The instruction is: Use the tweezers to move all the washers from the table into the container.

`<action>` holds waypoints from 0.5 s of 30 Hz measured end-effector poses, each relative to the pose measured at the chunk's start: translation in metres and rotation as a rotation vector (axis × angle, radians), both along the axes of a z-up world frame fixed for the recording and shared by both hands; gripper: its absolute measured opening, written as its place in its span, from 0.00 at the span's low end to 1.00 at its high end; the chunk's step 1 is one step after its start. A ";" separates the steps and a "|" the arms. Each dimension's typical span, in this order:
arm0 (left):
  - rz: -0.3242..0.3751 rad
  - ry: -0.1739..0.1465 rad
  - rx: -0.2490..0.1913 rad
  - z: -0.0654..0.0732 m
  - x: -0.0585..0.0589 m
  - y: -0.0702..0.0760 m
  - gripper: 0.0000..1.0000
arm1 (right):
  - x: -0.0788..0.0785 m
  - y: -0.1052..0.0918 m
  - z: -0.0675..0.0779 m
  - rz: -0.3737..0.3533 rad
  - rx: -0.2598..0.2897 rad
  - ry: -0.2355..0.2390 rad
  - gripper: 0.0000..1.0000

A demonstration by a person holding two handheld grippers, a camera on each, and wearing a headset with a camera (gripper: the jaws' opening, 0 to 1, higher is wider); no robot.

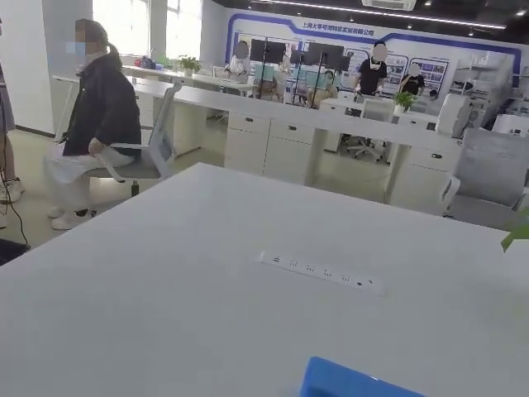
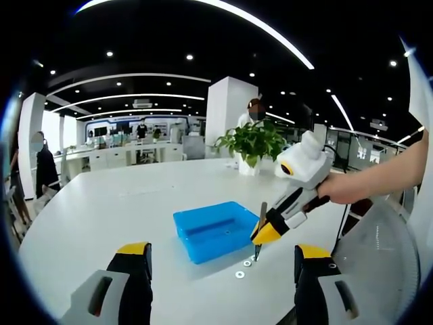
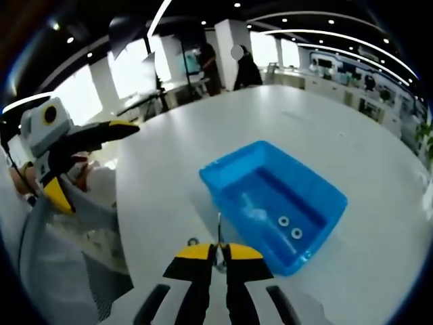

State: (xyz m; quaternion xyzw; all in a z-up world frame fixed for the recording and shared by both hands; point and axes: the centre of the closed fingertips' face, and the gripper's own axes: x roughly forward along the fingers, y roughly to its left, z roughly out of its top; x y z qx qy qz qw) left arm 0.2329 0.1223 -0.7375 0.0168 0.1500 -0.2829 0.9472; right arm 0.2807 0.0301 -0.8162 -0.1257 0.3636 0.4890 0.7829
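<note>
The big white table [image 1: 207, 273] takes up most of the head view, with a power strip [image 1: 322, 273] set flat into it and a corner of the blue container [image 1: 355, 382] poking in at the near edge. A person sits on a chair [image 1: 153, 153] off to the far left.

The container is a shallow open tub. In the right gripper view there are two washers [image 3: 283, 221] lying on its floor toward the right end, close together.

The left gripper [image 2: 222, 250] has nothing in it. Its jaws are spread wide and hang above the table on the near side of the container.

The right gripper [image 3: 218, 252] is held in a hand [image 2: 342, 189] and comes in from the right of the left gripper view. Its yellow jaws are pinched together on the tweezers [image 2: 258, 252], gripping them about midway, so one end sticks up above the jaws and the tips point down past them.

The tips are down at the table just off the container's near right corner, right in among a few loose washers. One sits beside the tips and another is slightly nearer. It's too small to tell if the tips have actually caught one.
</note>
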 end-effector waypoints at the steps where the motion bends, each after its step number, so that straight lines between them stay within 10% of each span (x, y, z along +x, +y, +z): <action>1: 0.000 0.000 0.000 0.000 0.000 0.000 0.88 | -0.001 0.000 0.000 0.001 0.000 -0.001 0.04; 15: -0.003 0.001 0.007 -0.001 -0.001 -0.001 0.88 | -0.001 -0.002 -0.003 -0.023 0.013 -0.001 0.03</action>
